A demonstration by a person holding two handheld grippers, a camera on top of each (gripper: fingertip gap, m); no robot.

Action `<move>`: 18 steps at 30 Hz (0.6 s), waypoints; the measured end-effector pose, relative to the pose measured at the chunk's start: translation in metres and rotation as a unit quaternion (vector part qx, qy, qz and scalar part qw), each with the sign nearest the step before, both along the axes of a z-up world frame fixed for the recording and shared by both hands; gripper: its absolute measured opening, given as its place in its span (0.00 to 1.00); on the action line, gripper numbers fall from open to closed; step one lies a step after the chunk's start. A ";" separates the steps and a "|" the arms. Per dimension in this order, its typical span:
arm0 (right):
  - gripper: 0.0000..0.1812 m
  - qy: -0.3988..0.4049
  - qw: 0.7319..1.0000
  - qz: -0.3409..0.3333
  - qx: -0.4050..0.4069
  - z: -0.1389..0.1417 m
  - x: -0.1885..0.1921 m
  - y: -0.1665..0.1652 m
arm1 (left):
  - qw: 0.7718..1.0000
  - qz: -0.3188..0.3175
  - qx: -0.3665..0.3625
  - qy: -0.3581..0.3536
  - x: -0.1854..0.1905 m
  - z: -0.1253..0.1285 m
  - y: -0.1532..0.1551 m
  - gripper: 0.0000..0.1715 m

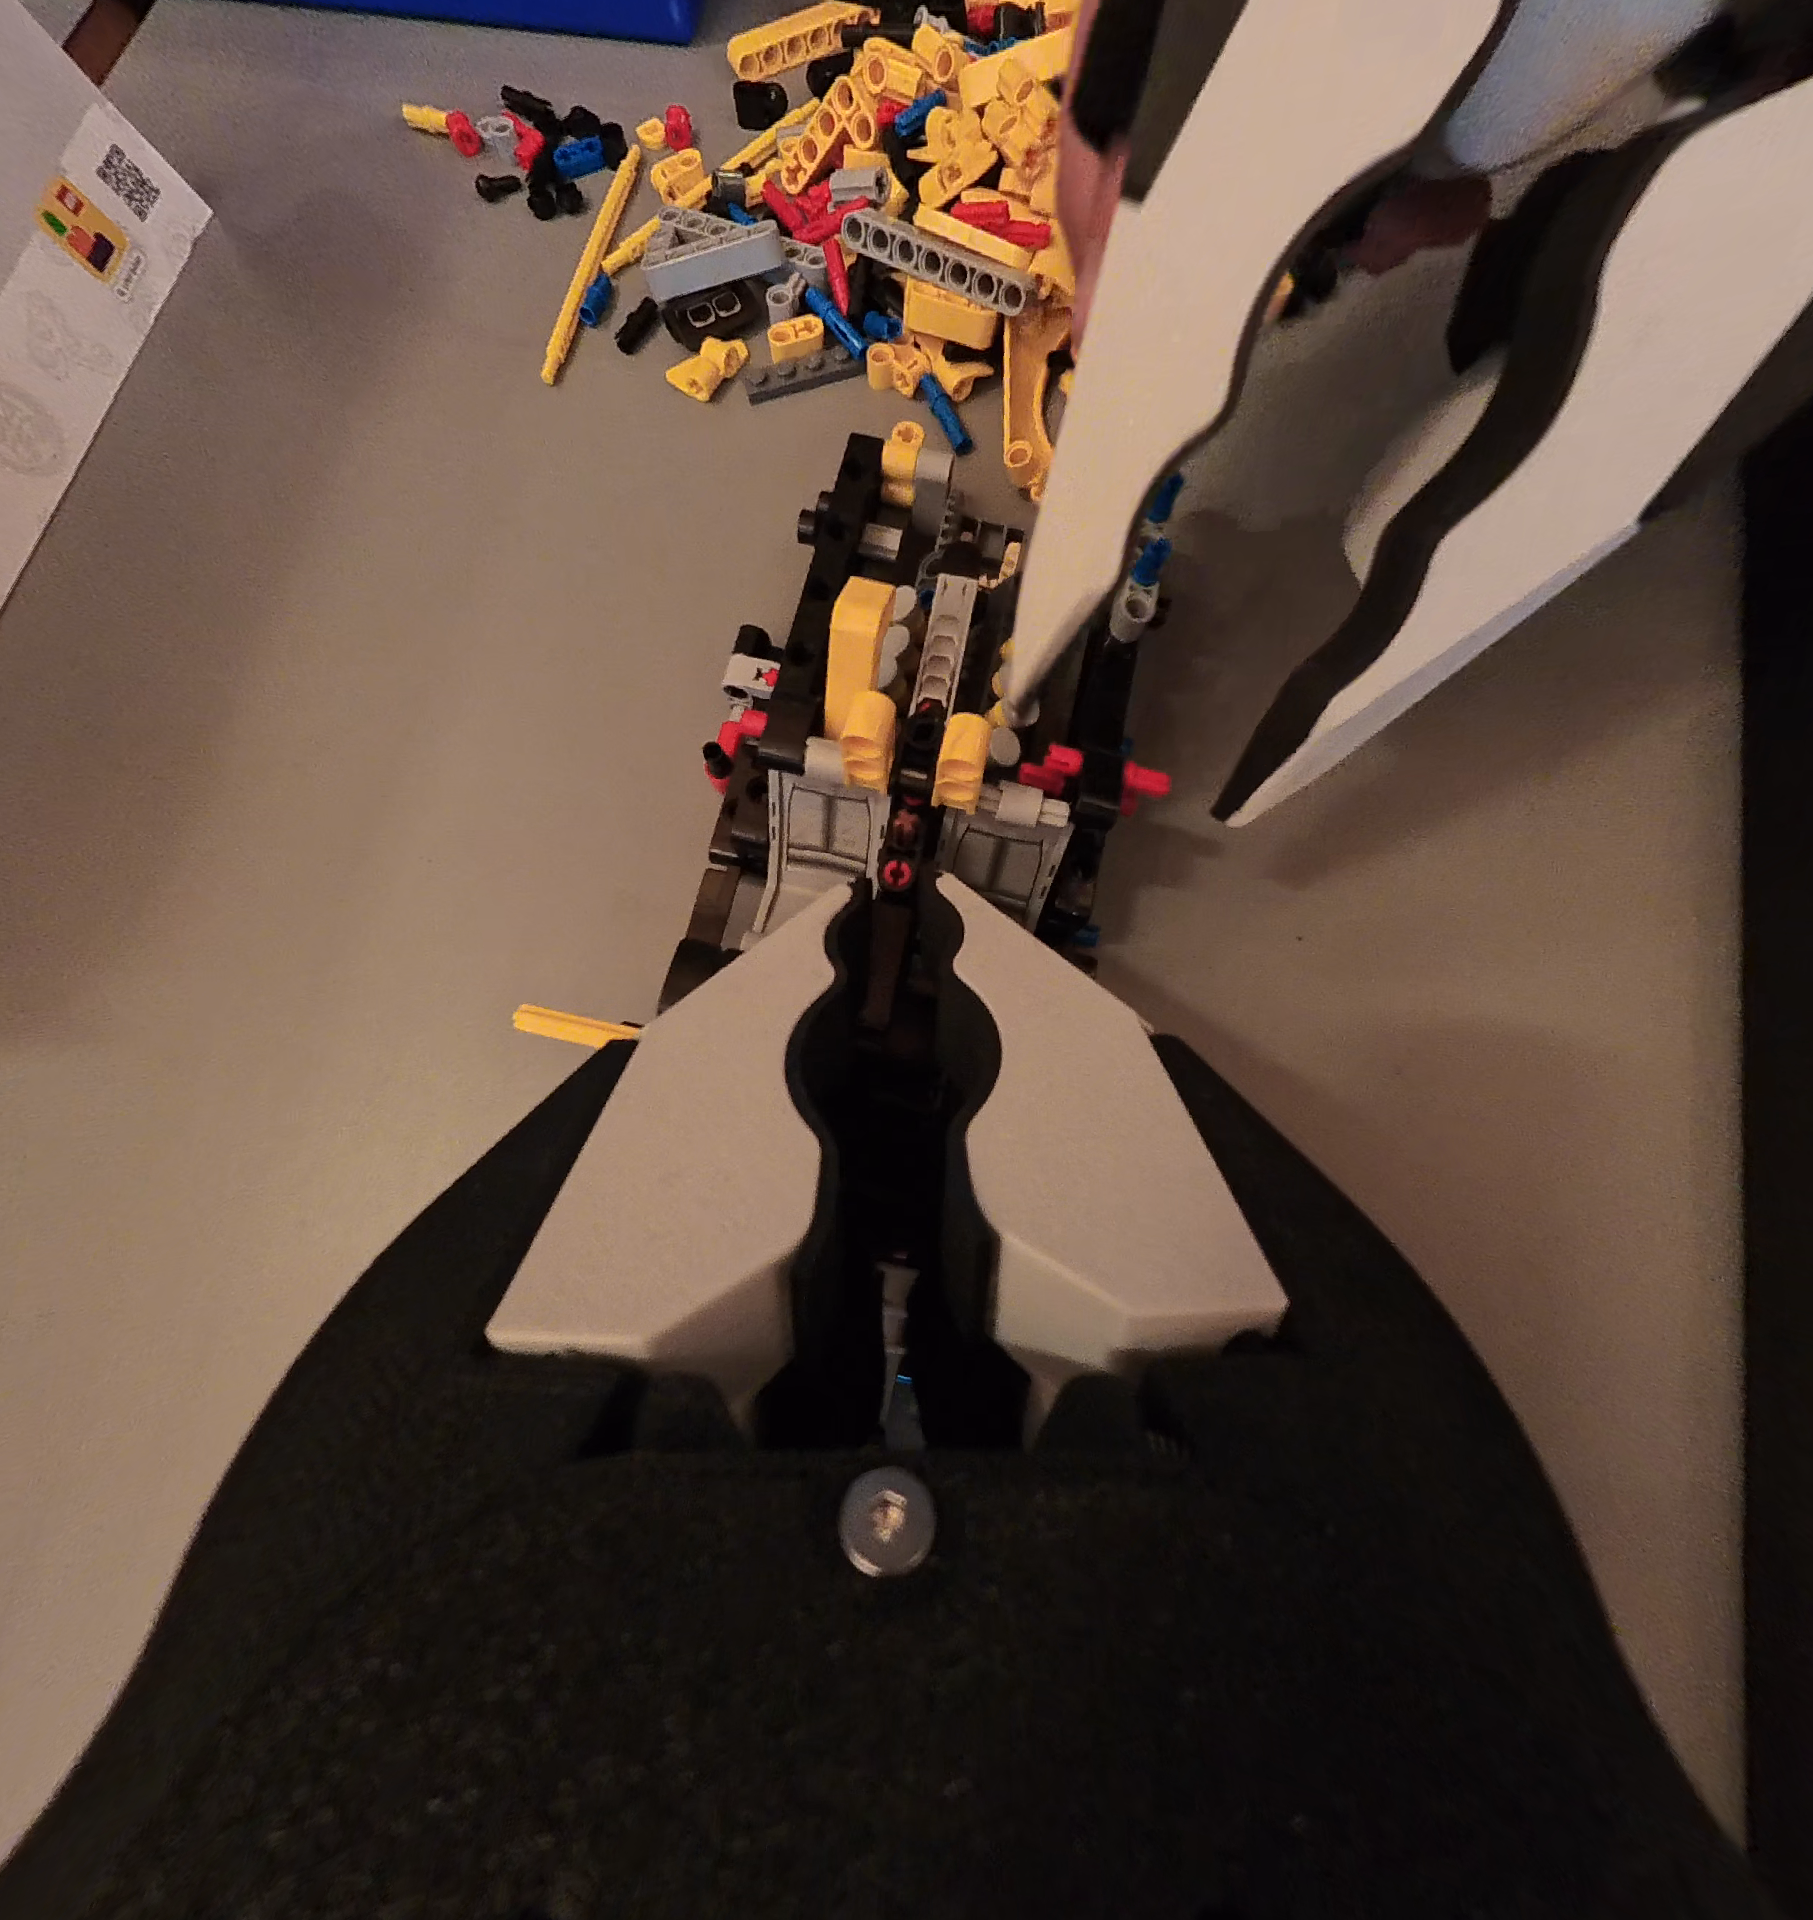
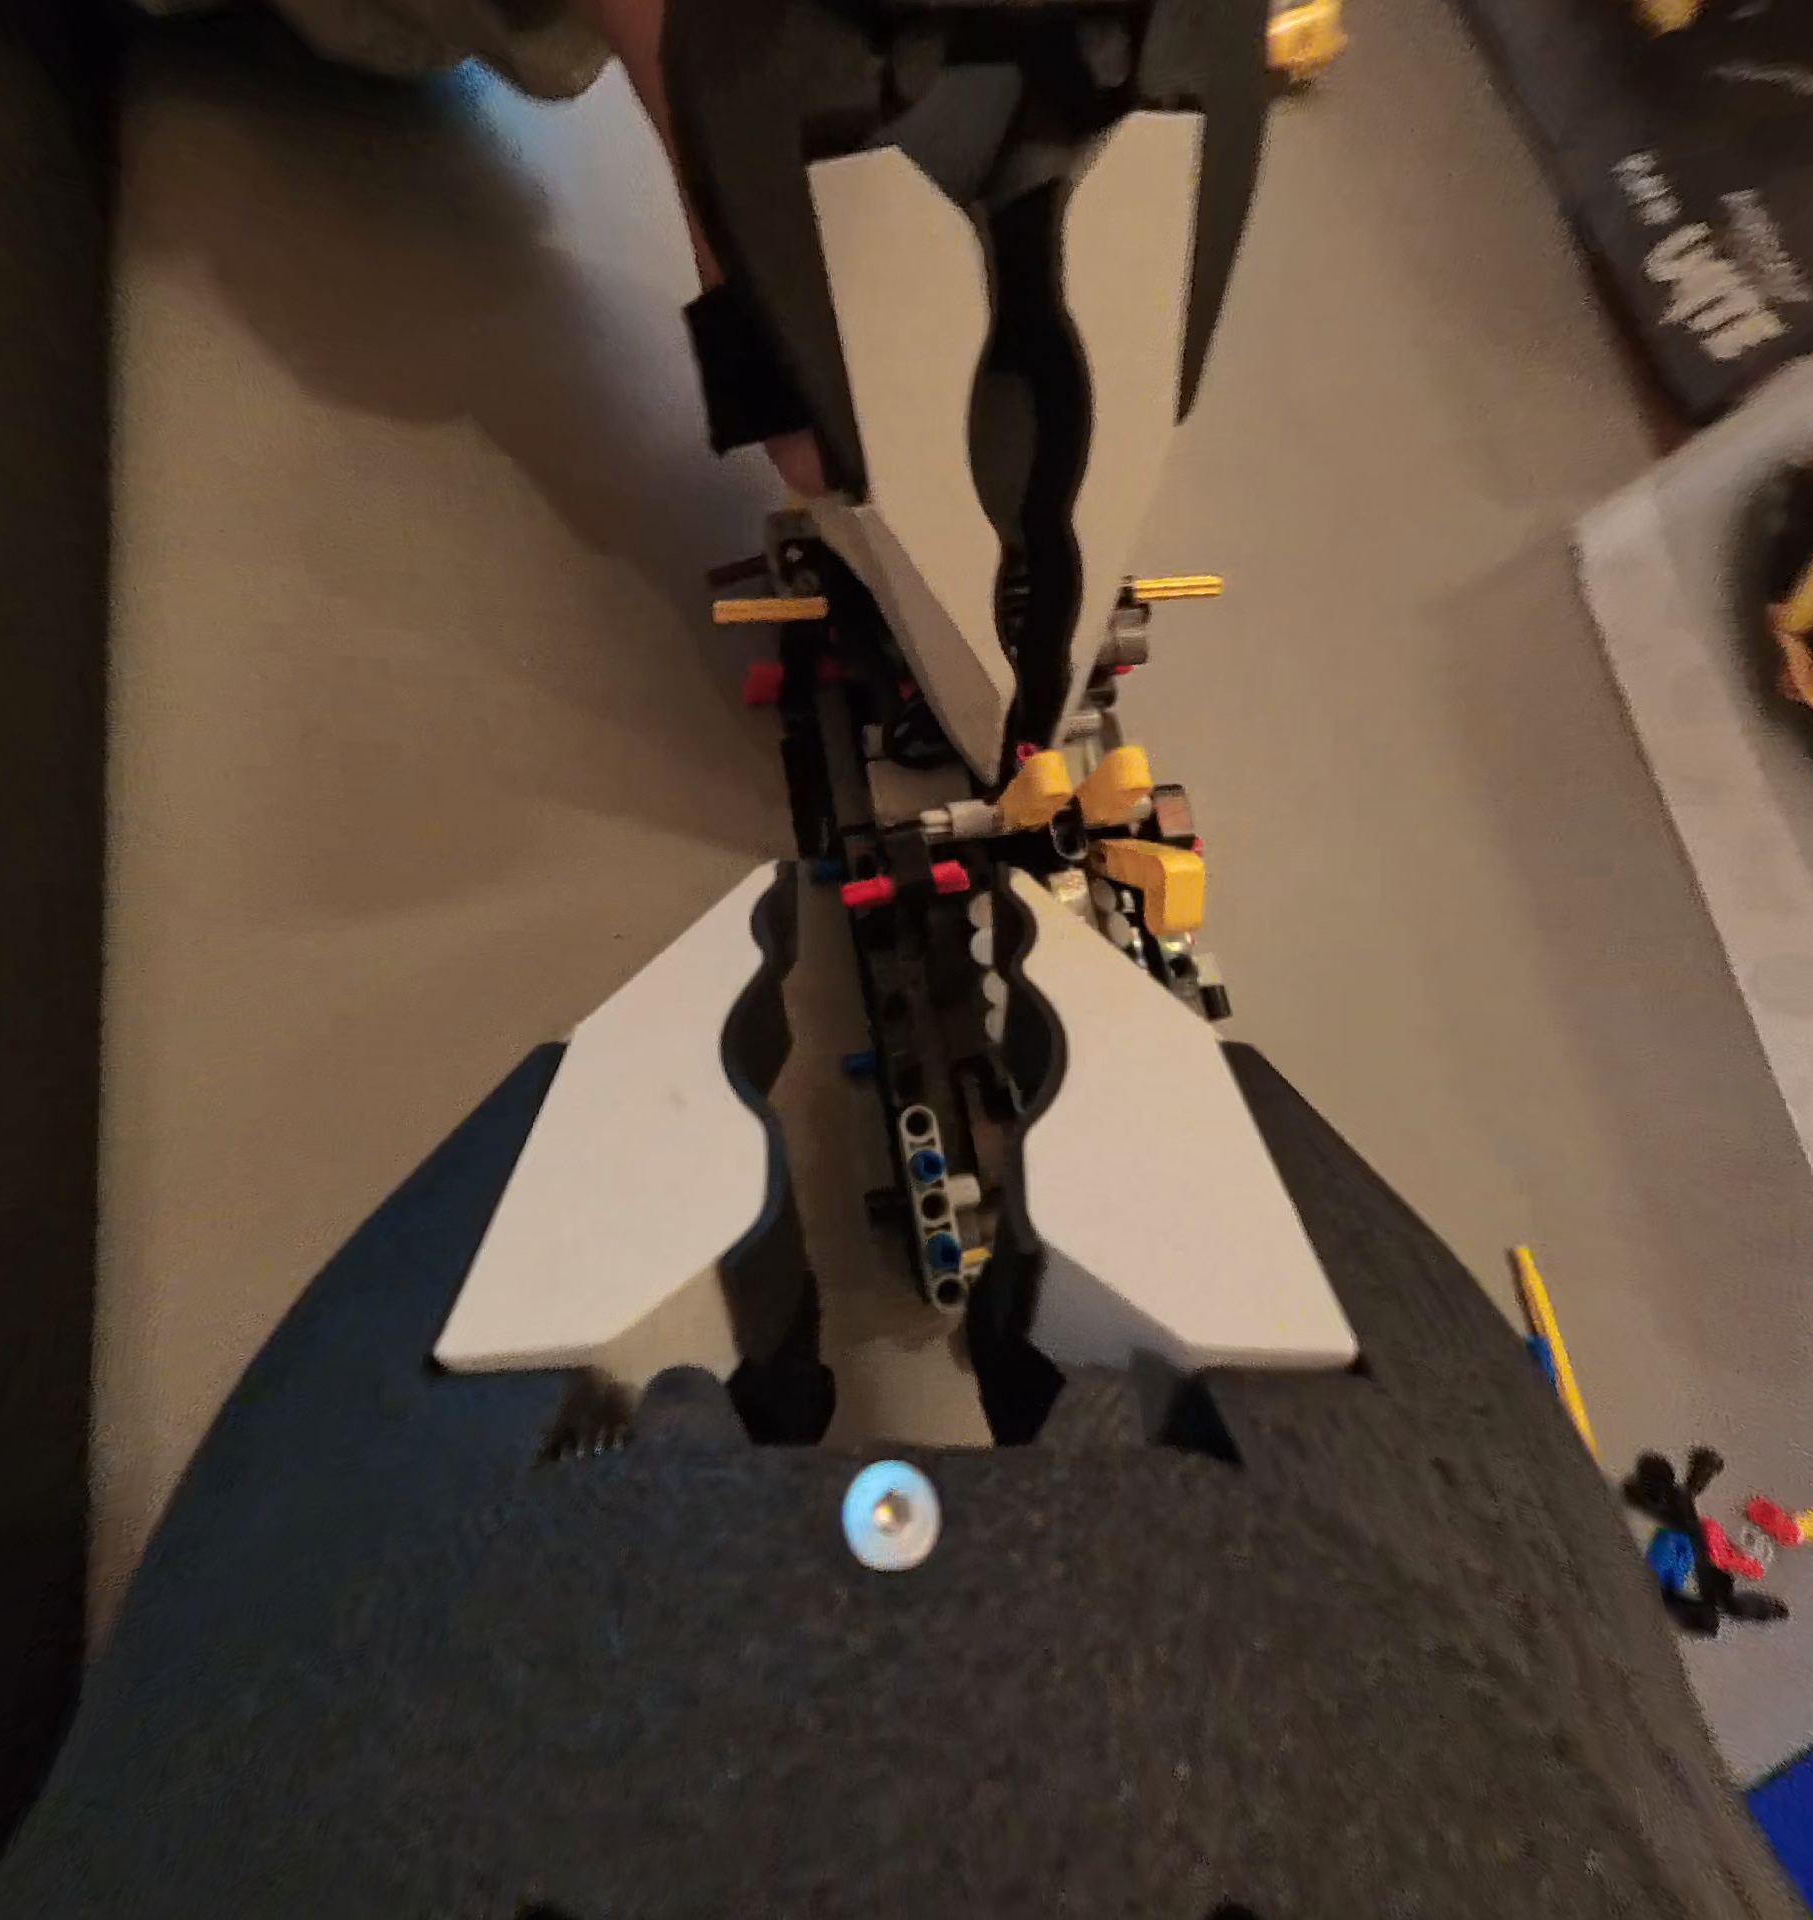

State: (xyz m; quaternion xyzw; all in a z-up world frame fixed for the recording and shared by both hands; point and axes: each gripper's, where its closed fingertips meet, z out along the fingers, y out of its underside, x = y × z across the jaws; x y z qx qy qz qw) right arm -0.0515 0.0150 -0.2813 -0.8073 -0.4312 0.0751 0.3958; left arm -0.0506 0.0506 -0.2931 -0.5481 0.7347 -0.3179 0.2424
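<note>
A partly built toy vehicle chassis (image 1: 881, 665) of black beams with yellow, grey and red pieces lies on the grey table. My left gripper (image 1: 897, 883) is shut on the chassis's central black beam at its near end. In the right wrist view the left gripper (image 2: 1021, 764) comes in from the top, pinched on the chassis (image 2: 912, 997). My right gripper (image 2: 897, 873) is open and straddles one black side beam. In the left wrist view the right gripper (image 1: 1120, 764) has one fingertip (image 1: 1016, 707) inside the chassis and the other beside it.
A pile of loose yellow, red, blue and black pieces (image 1: 881, 208) lies beyond the chassis, with a long yellow axle (image 1: 595, 260) beside it. A printed sheet (image 1: 50, 312) lies at the left. A dark box (image 2: 1691, 239), an open booklet (image 2: 1764, 727) and a small cluster of pins (image 2: 1712, 1548) lie at the right.
</note>
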 end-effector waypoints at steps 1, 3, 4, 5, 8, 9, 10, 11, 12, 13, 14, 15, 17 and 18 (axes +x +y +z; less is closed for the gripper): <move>0.18 -0.013 1.000 0.012 -0.013 -0.003 0.000 0.001 | 1.000 0.000 0.000 -0.001 0.000 0.000 0.000 0.05; 0.15 -0.037 0.999 0.023 -0.033 -0.007 0.001 0.005 | 1.000 0.001 -0.001 0.000 0.000 0.000 0.000 0.05; 0.15 -0.045 0.998 0.025 -0.047 -0.008 0.000 0.006 | 1.000 0.002 0.000 0.000 0.000 0.000 0.000 0.05; 0.14 -0.048 0.996 0.021 -0.070 -0.009 -0.001 0.005 | 1.000 0.002 -0.001 0.000 0.000 0.000 0.000 0.05; 0.14 -0.062 0.992 -0.013 -0.109 -0.009 0.000 0.005 | 1.000 0.004 0.000 0.000 0.000 0.000 0.000 0.05; 0.12 -0.076 0.991 -0.026 -0.108 -0.008 0.001 0.006 | 1.000 0.004 0.000 0.000 0.000 0.000 0.000 0.05; 0.11 -0.097 0.989 -0.032 -0.104 -0.008 0.002 0.006 | 1.000 0.005 0.000 0.001 0.001 0.000 0.000 0.05; 0.11 -0.115 0.988 -0.035 -0.100 -0.008 0.002 0.006 | 1.000 0.006 0.000 0.001 0.000 0.000 0.001 0.05; 0.09 -0.132 0.986 -0.040 -0.098 -0.008 0.002 0.007 | 1.000 0.006 0.000 0.002 0.000 0.000 0.001 0.05; 0.09 -0.141 0.984 -0.049 -0.098 -0.008 0.003 0.007 | 1.000 0.007 0.000 0.002 0.000 0.000 0.001 0.05; 0.08 -0.143 0.983 -0.059 -0.103 -0.008 0.003 0.007 | 1.000 0.007 -0.001 0.002 0.001 0.000 0.001 0.05; 0.08 -0.143 0.982 -0.064 -0.109 -0.008 0.003 0.007 | 1.000 0.007 -0.001 0.001 0.000 0.000 0.001 0.05; 0.08 -0.144 0.982 -0.060 -0.106 -0.008 0.004 0.007 | 1.000 0.008 -0.001 0.001 0.001 0.000 0.001 0.05; 0.07 -0.145 0.982 -0.057 -0.108 -0.008 0.004 0.007 | 1.000 0.008 -0.002 0.001 0.001 0.000 0.001 0.05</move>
